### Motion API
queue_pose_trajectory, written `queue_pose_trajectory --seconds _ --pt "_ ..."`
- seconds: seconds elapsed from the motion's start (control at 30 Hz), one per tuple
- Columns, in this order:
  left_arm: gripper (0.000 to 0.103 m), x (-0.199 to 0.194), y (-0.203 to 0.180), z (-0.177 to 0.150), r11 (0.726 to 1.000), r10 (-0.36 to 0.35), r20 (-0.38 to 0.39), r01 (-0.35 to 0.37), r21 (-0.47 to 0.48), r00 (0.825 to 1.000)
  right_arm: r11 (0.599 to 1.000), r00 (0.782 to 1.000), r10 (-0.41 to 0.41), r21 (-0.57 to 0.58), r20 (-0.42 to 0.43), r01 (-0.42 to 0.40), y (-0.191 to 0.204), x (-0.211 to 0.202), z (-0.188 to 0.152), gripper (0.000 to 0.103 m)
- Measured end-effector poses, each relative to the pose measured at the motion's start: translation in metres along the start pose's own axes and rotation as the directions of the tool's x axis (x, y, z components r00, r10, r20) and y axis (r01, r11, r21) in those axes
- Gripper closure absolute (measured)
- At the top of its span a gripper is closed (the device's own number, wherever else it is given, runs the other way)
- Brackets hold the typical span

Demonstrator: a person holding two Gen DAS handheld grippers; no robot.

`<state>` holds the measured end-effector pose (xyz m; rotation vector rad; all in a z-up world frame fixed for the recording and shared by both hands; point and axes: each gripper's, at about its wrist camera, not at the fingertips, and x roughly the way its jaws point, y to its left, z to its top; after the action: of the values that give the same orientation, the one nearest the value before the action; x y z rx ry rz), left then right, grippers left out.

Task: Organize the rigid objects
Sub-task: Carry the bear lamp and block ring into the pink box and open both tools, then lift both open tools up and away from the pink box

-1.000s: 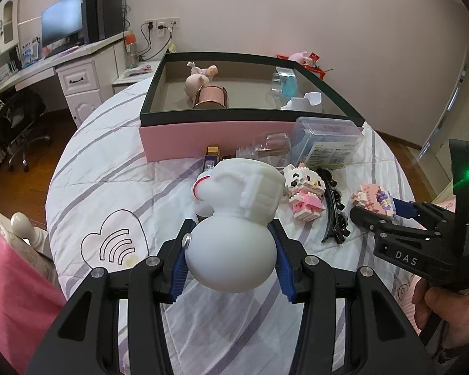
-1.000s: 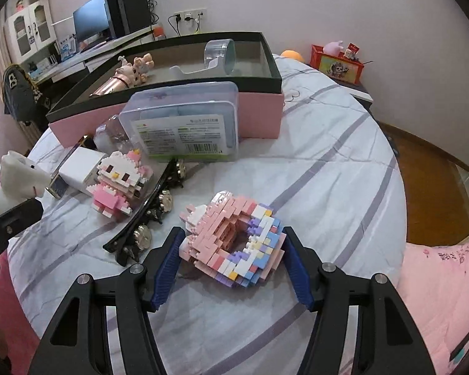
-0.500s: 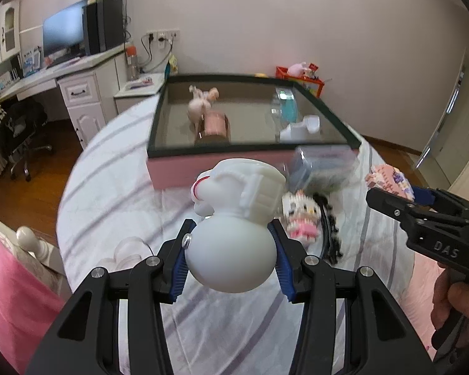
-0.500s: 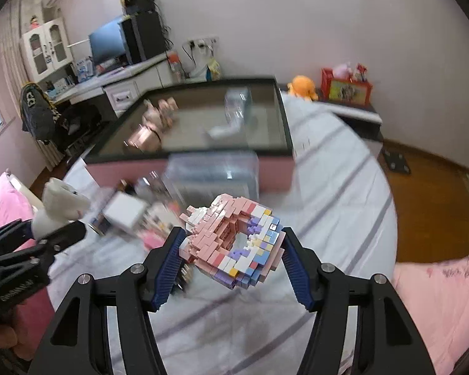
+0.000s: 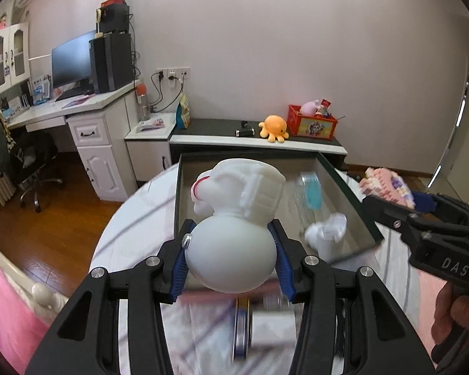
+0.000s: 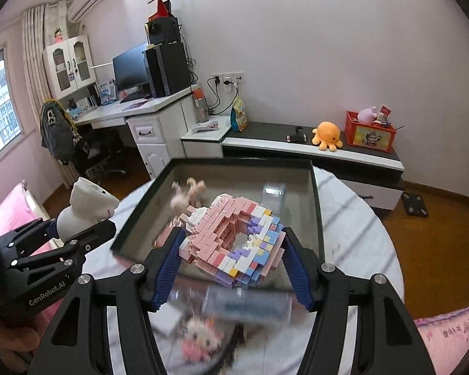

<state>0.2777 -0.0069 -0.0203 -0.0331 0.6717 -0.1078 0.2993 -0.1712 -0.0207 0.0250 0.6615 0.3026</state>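
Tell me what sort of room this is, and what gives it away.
Most likely a bedroom that doubles as a study: a striped round bedspread, a white desk with a monitor, and an orange plush octopus on a low cabinet.

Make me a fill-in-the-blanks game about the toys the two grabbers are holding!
1. The left gripper has its jaws shut on a smooth ____ plastic figurine.
2. The right gripper holds a ring-shaped toy built from tiny ____.
3. Both toys are lifted over the dark-rimmed open ____.
4. The plush octopus on the low cabinet is ____.

Missing words: white; bricks; box; orange
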Motion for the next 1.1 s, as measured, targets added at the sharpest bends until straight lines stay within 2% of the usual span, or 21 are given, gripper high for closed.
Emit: queue_pose_trajectory --seconds 0.2,0.37,0.7,0.77,0.83,0.93,1.1 --pt "0.055 0.05 0.0 0.022 1.0 -0.018 -0.048 0.018 -0.004 0.999 1.0 0.999 0.0 0.019 -0.051 0.001 -0.01 0.048 0.015 0.04" --pt "0.055 0.084 -0.002 0.022 0.999 -0.039 -0.096 0.038 -0.015 0.995 0.999 0.995 -0.004 0.035 -0.099 0.007 -0.02 0.079 0.012 0.04" --pt "0.054 0.129 -0.006 0.018 0.997 -0.078 -0.18 0.077 -0.014 0.981 0.999 0.986 -0.032 0.037 -0.165 0.038 -0.031 0.108 0.004 0.039" --pt "0.051 0.129 -0.006 0.018 0.997 -0.073 -0.179 0.072 -0.008 0.981 0.998 0.985 -0.041 0.035 -0.165 0.048 -0.033 0.107 0.003 0.035" --pt "0.035 0.125 -0.003 0.018 0.998 -0.056 -0.166 0.054 -0.015 0.984 0.997 0.986 -0.053 0.048 -0.161 0.061 -0.038 0.105 0.004 0.023" --pt "0.014 0.114 0.004 0.019 0.999 -0.034 -0.13 0.03 -0.03 0.991 0.996 0.986 -0.052 0.063 -0.16 0.063 -0.042 0.1 0.003 0.021" --pt "0.002 0.085 0.007 0.017 1.0 0.004 -0.065 -0.006 -0.02 0.998 0.993 0.988 -0.051 0.098 -0.149 0.066 -0.042 0.088 0.0 0.019"
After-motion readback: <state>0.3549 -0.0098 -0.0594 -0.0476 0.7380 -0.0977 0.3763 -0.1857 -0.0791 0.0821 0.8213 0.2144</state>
